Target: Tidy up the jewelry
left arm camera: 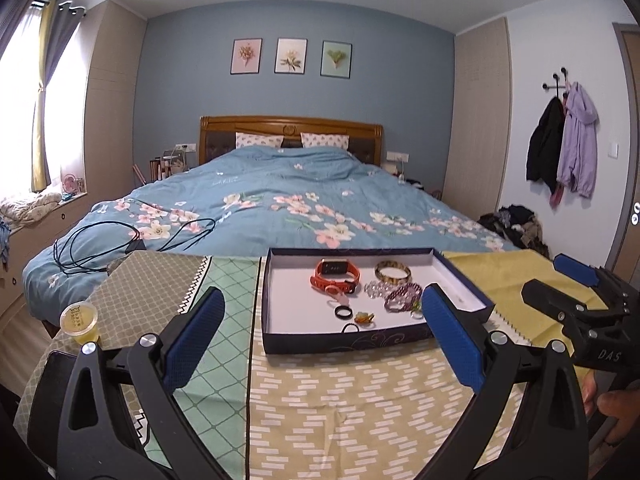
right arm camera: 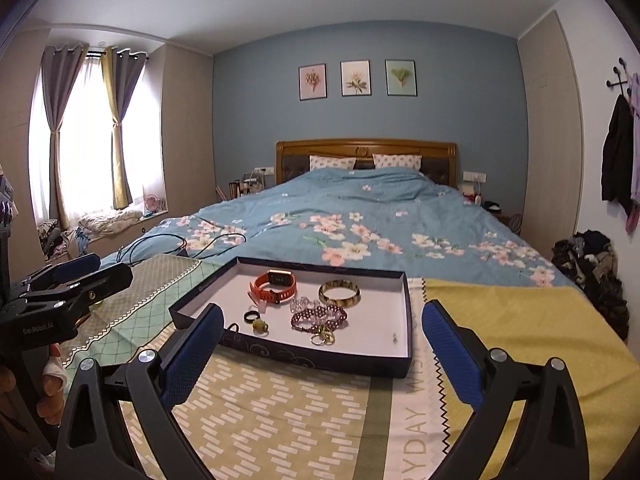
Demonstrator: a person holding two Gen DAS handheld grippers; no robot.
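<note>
On the patterned tablecloth [right arm camera: 280, 420], going from your left, a small yellow jelly cup [left arm camera: 80, 322] stands apart from the work; leave it alone. Your left gripper [left arm camera: 320, 332] hovers above the cloth with its blue pads spread wide and nothing between them, short of the near wall of the dark shallow box [right arm camera: 320, 354].

Inside that box the jewelry lies loose on the white floor: the orange watch [right arm camera: 274, 286] at the back left, a black ring [right arm camera: 250, 316] and a small yellow-green trinket [right arm camera: 260, 326] toward the front left, a clear bead bracelet [right arm camera: 304, 303] just behind a purple bead bracelet [right arm camera: 318, 316], a cluster of small rings [right arm camera: 323, 337] in front of those, and the gold-brown bangle [right arm camera: 339, 292] at the back right.

Your right gripper [right arm camera: 320, 340] is likewise spread wide and empty, poised before the box.

My guess is nothing is sorted yet. Start with a piece that lies apart, such as the bangle or watch, come straight down over it, and close across its rim. The touching bracelets probably snag, so separate them gently.
</note>
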